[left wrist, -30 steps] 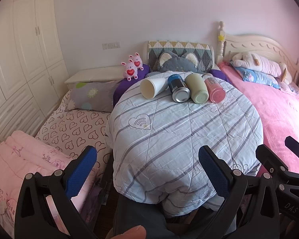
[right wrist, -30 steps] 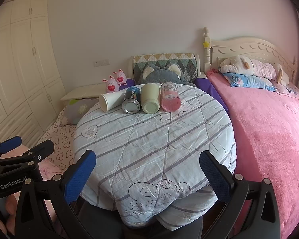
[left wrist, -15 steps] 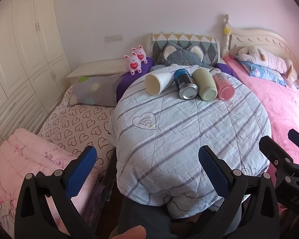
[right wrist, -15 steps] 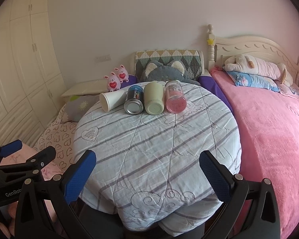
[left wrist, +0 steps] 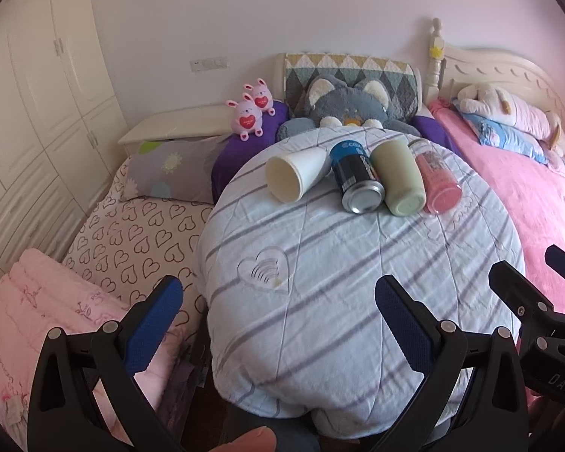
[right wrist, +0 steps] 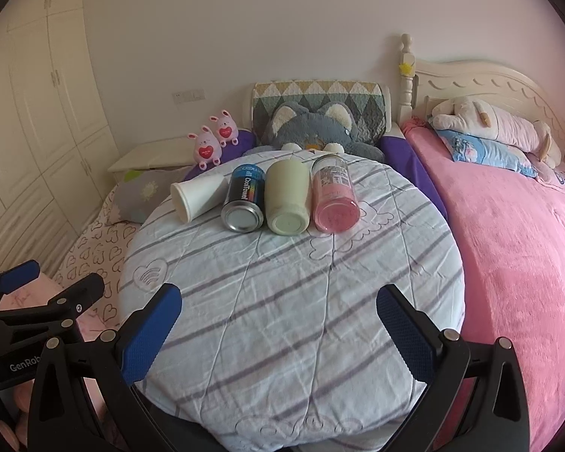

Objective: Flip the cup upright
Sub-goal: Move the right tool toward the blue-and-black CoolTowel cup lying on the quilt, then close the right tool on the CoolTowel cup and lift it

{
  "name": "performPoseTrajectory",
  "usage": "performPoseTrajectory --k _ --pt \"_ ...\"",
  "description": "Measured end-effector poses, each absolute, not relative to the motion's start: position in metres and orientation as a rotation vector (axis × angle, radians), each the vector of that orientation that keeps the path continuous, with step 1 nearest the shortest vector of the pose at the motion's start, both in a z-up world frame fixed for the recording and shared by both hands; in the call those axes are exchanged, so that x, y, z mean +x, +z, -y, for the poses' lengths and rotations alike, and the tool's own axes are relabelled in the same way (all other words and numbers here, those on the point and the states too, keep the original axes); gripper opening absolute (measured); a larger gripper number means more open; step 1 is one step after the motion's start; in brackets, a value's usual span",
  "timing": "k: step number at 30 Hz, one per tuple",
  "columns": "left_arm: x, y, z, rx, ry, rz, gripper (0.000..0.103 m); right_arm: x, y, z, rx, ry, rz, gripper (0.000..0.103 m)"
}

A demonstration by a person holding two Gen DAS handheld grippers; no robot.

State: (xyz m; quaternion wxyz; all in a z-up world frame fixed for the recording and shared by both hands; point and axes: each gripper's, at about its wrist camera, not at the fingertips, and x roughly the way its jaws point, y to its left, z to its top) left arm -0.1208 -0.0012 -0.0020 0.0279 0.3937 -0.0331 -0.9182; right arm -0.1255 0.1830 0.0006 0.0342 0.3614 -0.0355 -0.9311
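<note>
The white paper cup [left wrist: 297, 177] [right wrist: 196, 196] is seen lying on its side on the far part of the striped quilt [left wrist: 358, 282] [right wrist: 290, 293], its open mouth turned toward the cameras and angled a little away from its neighbours. Just beside the cup, a blue-and-black can [left wrist: 356, 180] [right wrist: 245, 197] is laid on its side with its metal base forward. Beyond the can from the cup, a pale green tumbler [left wrist: 397, 177] [right wrist: 287, 196] is set against the can, and a pink bottle [left wrist: 437, 180] [right wrist: 333, 196] is placed against the tumbler, so that a row of four lying items is formed with the cup at one end.

Behind the cup, a grey cat plush [left wrist: 348, 107] [right wrist: 312, 128] is propped at the head of the quilt, and two pink bunny toys [left wrist: 253, 113] [right wrist: 213, 143] are seated to the cup's far side from the can. A pink blanket [left wrist: 527, 203] [right wrist: 516, 248] is spread past the bottle.

The left gripper [left wrist: 278, 301] is held well short of the cup, at the near edge of the quilt, its blue-padded fingers spread wide with nothing between them. The right gripper [right wrist: 278, 309] is likewise held at the near edge, well apart from the cup, its fingers spread wide and nothing held.
</note>
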Motion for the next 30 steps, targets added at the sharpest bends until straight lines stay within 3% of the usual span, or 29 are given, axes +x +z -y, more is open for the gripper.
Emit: performPoseTrajectory --k 19,30 --pt "-0.240 -0.040 0.017 1.344 -2.750 0.071 0.103 -0.300 -0.038 -0.183 1.316 -2.801 0.054 0.103" --pt "-0.267 -0.060 0.030 1.403 -2.725 0.050 0.103 -0.337 -0.048 -0.164 1.338 -2.725 0.034 0.103"
